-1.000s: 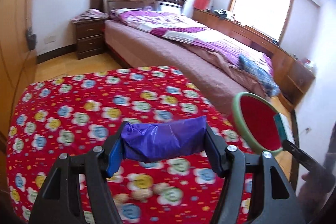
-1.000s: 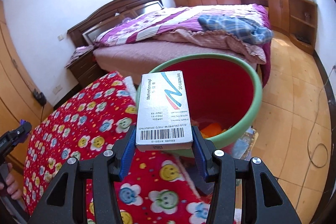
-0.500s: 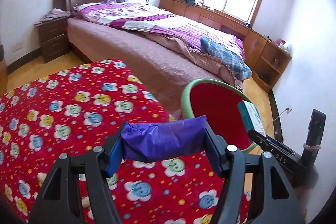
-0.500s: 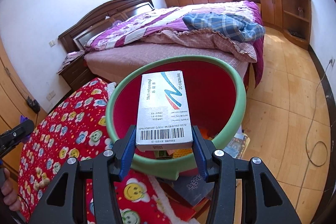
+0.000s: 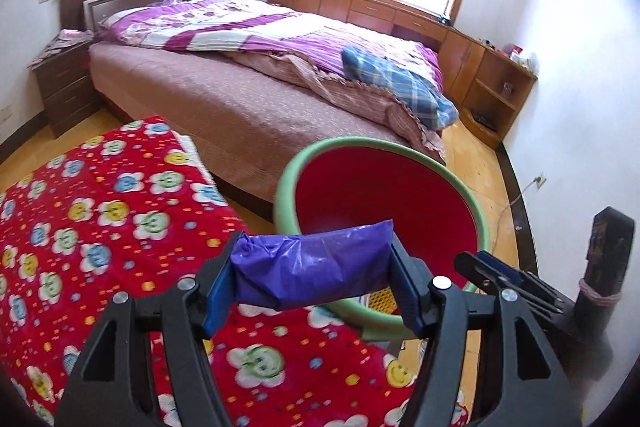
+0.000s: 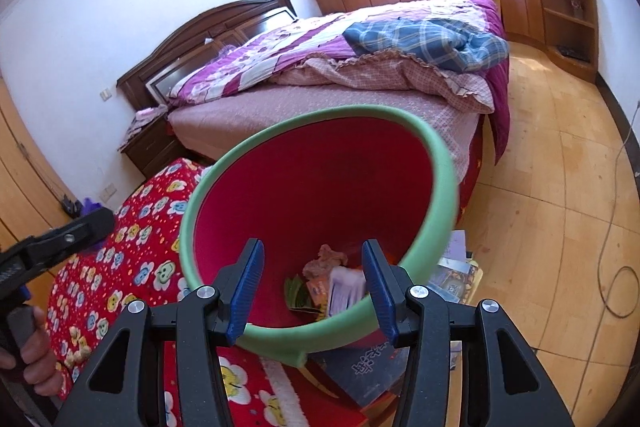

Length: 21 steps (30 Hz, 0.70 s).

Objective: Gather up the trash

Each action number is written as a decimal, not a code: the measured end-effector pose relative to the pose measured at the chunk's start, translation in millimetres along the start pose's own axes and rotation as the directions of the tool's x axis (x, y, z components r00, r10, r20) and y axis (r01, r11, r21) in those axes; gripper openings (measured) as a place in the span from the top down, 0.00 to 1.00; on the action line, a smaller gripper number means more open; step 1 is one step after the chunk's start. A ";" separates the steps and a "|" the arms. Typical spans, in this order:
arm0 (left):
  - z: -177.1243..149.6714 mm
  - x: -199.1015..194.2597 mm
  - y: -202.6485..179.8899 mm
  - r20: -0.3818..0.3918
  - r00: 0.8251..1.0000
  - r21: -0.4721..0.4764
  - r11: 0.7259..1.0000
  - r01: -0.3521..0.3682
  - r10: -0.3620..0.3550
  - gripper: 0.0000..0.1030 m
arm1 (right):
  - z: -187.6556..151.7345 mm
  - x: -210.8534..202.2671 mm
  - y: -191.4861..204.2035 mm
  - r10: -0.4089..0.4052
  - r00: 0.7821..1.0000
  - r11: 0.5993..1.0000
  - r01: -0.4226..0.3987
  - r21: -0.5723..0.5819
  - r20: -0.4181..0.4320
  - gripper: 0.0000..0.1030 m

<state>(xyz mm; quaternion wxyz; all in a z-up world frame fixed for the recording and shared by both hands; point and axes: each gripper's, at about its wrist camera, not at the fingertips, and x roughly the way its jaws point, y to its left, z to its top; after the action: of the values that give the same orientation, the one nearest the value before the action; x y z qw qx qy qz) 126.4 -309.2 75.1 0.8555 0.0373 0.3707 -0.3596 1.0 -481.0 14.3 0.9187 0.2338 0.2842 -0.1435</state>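
My left gripper [image 5: 312,273] is shut on a crumpled purple plastic bag [image 5: 312,267], held at the near rim of the red bin with a green rim [image 5: 288,187]. My right gripper [image 6: 314,285] is open and empty right over the same bin [image 6: 444,163]. A white medicine box [image 6: 346,289] lies blurred among other trash [image 6: 324,257] at the bin's bottom. The right gripper also shows in the left wrist view [image 5: 492,271], at the bin's right edge. The left gripper also shows in the right wrist view [image 6: 68,235], at the far left.
A table under a red flowered cloth [image 5: 88,227] lies left of the bin. A bed [image 5: 256,95] with purple bedding stands behind. Books and papers [image 6: 456,271] lie under the bin. A wooden floor [image 6: 560,187] with a cable [image 6: 616,291] lies to the right.
My right gripper has opened and the medicine box has dropped into the bin. My left gripper has carried the purple bag rightward to the bin's rim.
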 end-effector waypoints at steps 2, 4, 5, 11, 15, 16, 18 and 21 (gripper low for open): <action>0.3 10.6 -8.9 -0.012 1.000 0.018 1.000 0.013 -0.013 0.35 | 0.4 -5.7 -7.2 -0.006 1.000 1.000 0.005 0.011 0.017 0.49; 0.5 19.7 -16.5 -0.025 0.999 0.035 0.999 0.023 -0.022 0.35 | -0.4 -10.9 -13.6 -0.018 0.999 1.000 0.017 0.024 0.031 0.49; 0.9 23.8 -19.4 -0.034 0.999 0.043 0.999 0.027 -0.025 0.35 | -1.3 -12.6 -15.6 -0.020 0.999 0.999 0.019 0.029 0.036 0.49; 5.9 44.1 -33.5 -0.048 0.998 0.070 0.997 0.031 -0.028 0.34 | -3.4 -15.1 -28.9 -0.035 0.999 0.998 0.033 0.057 0.040 0.49; 4.8 52.0 -35.3 -0.054 0.997 0.057 0.997 0.052 -0.049 0.21 | -5.9 -16.5 -34.0 -0.037 0.999 0.997 0.034 0.067 0.036 0.49; 4.1 52.2 -35.7 -0.050 0.998 0.057 0.997 0.050 -0.047 0.19 | -7.0 -17.3 -34.6 -0.038 0.999 0.997 0.035 0.068 0.037 0.49; 3.1 51.7 -36.0 -0.047 0.998 0.059 0.997 0.044 -0.041 0.19 | -7.8 -17.8 -34.3 -0.037 0.999 0.997 0.035 0.069 0.036 0.49; 1.1 45.2 -33.6 -0.052 0.998 0.051 0.998 0.041 -0.038 0.19 | -8.6 -17.8 -30.9 -0.030 0.999 0.998 0.028 0.064 0.028 0.49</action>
<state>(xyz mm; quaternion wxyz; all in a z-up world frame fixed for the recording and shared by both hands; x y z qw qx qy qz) 126.5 -360.9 52.8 0.8371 0.0615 0.3836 -0.3851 -29.3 -500.5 7.8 0.9125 0.2569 0.2696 -0.1692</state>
